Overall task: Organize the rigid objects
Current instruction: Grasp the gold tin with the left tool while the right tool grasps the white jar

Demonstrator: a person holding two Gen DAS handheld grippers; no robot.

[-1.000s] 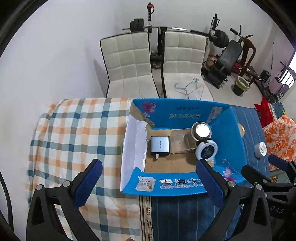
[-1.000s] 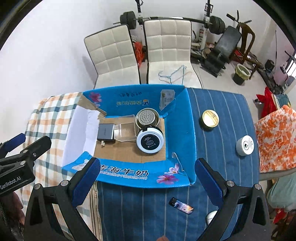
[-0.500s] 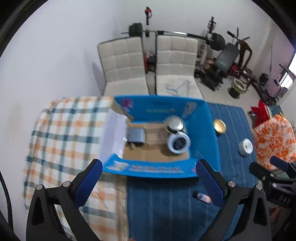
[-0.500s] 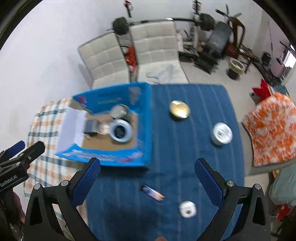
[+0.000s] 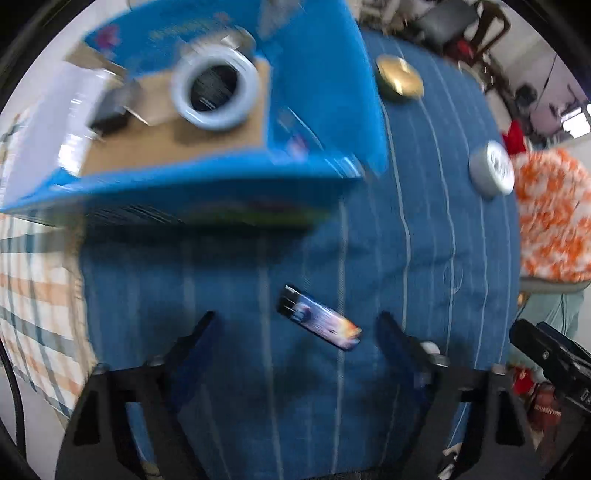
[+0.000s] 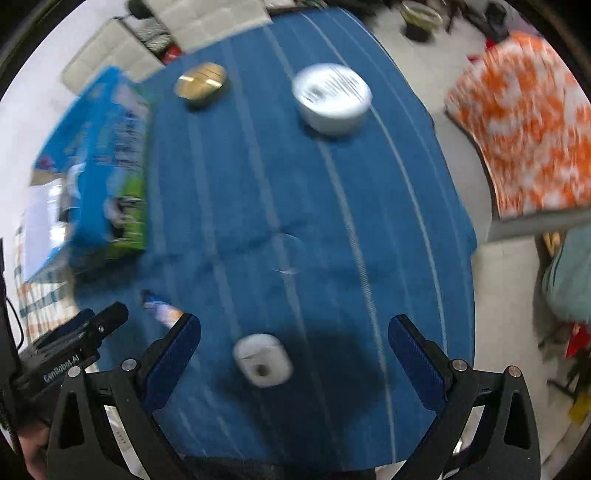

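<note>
A blue cardboard box holds a white-rimmed round jar and a dark charger. On the blue striped cloth lie a printed lighter, a gold tin, a white round jar and a small white case. My left gripper is open, low over the lighter, which lies between its fingers. My right gripper is open, low around the white case.
A checked cloth covers the table's left part. An orange patterned cloth lies off the right edge. Chairs stand behind the table. The right gripper shows at the lower right of the left wrist view.
Both grippers have dropped from high above the box toward the cloth and moved right. The left now frames the lighter, the right the white case. Both stay open.
</note>
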